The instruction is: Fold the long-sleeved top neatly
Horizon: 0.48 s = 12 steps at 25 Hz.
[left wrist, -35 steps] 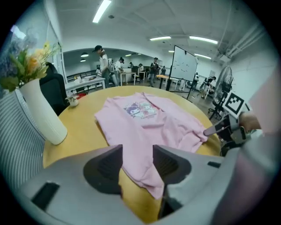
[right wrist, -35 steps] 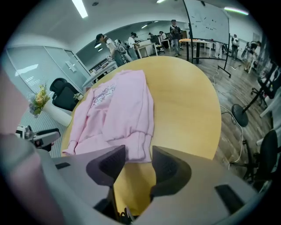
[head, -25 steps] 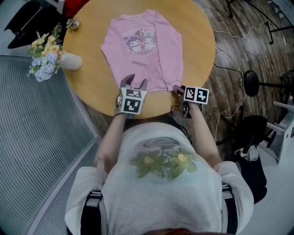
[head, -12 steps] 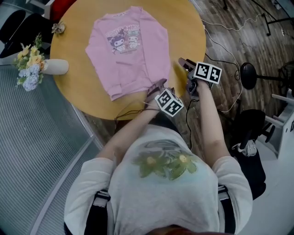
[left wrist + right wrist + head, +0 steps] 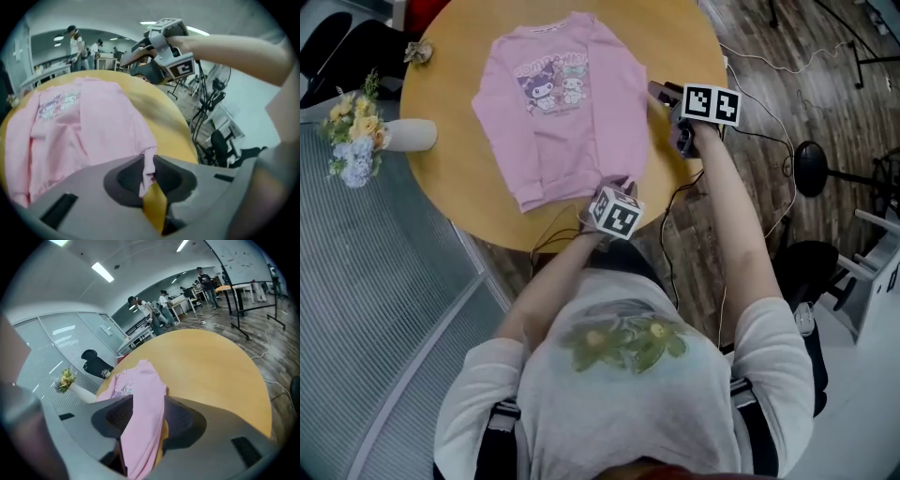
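A pink long-sleeved top (image 5: 567,103) with a cartoon print lies flat, front up, on the round wooden table (image 5: 459,178). My left gripper (image 5: 619,186) is at the hem's near right corner. Its jaws have just been closing and now pinch that corner of the top (image 5: 79,131) at the left gripper (image 5: 149,161). My right gripper (image 5: 660,94) hovers at the top's right sleeve. In the right gripper view the pink sleeve (image 5: 136,380) runs between the spread jaws of the right gripper (image 5: 149,401), with a gap beside it.
A white vase with flowers (image 5: 403,136) lies at the table's left edge, and a small dried bloom (image 5: 417,53) sits at the far left. Cables (image 5: 750,141) and a black stand base (image 5: 811,155) are on the wooden floor at the right.
My left gripper slid right along the hem to its right corner and its spread jaws came together there. My right gripper left that corner and travelled up to the right sleeve.
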Available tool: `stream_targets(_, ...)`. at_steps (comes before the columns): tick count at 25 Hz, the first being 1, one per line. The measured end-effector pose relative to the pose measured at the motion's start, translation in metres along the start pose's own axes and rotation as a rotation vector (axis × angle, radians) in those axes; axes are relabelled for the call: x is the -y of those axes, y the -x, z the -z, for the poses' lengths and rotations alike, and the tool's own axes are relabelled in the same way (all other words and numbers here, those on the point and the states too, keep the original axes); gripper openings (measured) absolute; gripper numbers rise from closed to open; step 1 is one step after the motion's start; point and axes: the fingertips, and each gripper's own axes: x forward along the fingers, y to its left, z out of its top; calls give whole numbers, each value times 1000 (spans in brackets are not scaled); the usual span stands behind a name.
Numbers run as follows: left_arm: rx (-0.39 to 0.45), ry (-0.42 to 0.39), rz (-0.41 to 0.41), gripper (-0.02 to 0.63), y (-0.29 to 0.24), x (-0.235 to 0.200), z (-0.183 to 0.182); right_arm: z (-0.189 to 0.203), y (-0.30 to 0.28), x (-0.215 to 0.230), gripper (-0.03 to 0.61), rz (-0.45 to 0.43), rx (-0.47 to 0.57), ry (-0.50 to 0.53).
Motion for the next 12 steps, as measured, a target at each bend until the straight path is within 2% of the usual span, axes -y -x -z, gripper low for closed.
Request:
stream_targets(2,24,88,78,60,7,-2,0,-18,-25,-6,204,-9,-26,50)
stream_targets(7,73,98,153,58,17,-4,-1,-62,-86,-10,204,-2,-73,166)
stream_targets(12,151,208,231,55,43,-13,-13,-77,-127,21,204,66,-96,122)
